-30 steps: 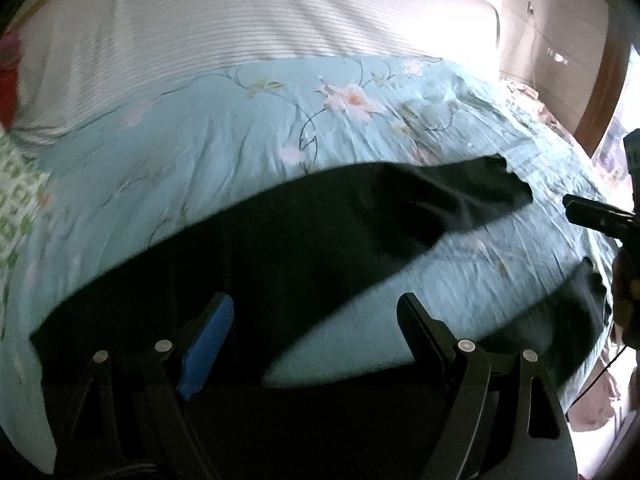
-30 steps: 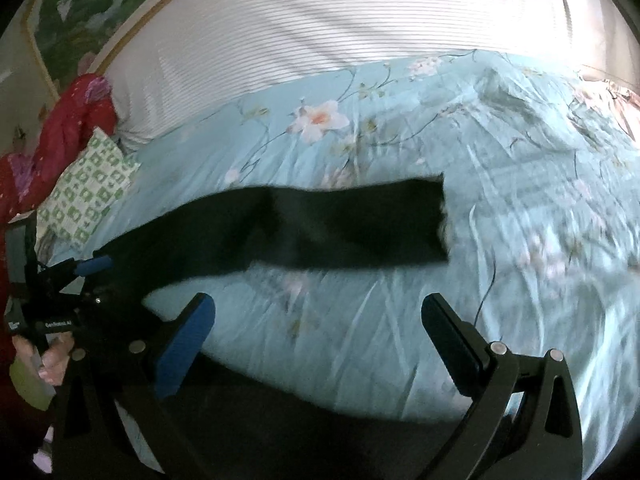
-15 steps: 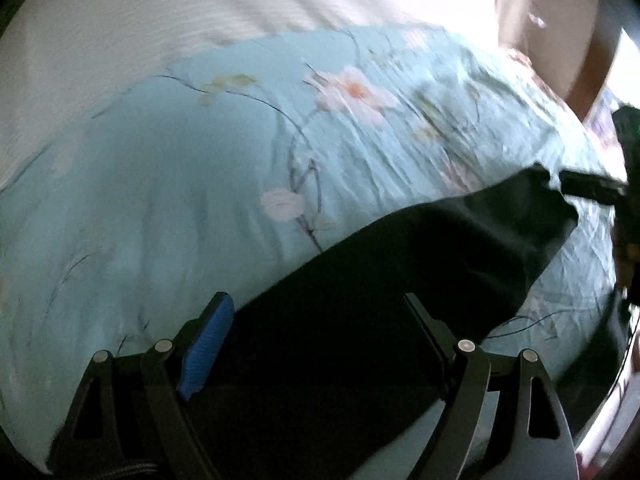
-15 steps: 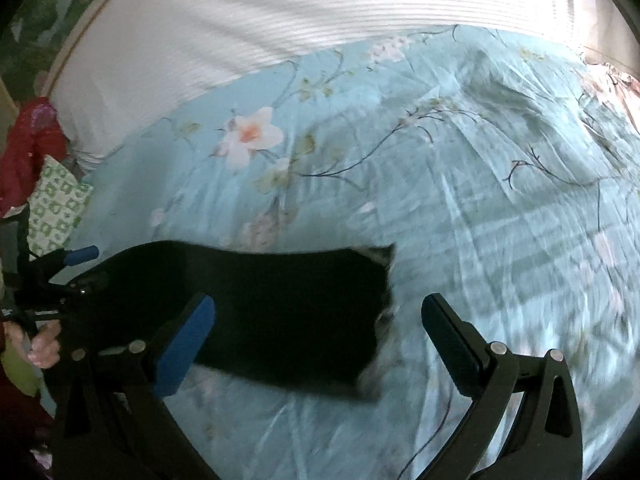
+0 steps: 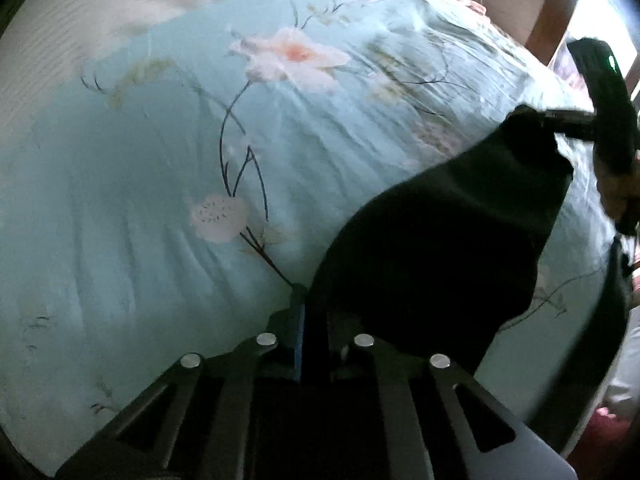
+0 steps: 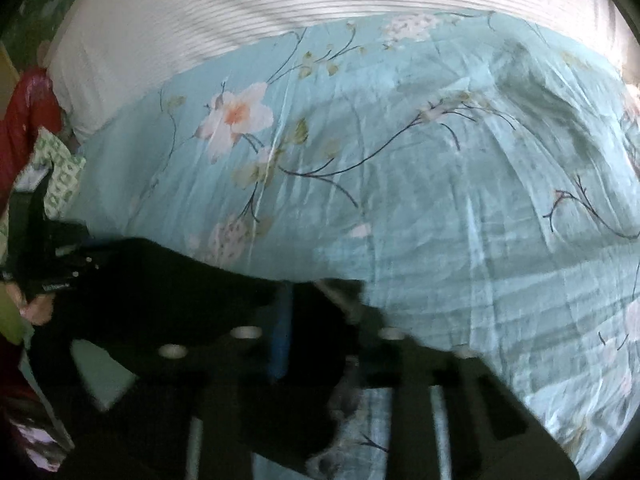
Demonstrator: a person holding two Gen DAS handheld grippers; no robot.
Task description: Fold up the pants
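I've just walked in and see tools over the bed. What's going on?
A person is folding black pants on a floral bedspread. The left tool has just been closing and now pinches the cloth's edge. The right tool has also just been closing, with the black cloth between its jaws. No fold is finished yet.

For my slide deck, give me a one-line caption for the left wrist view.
Left gripper shut on the edge of the black pants, over a floral blue bedspread.
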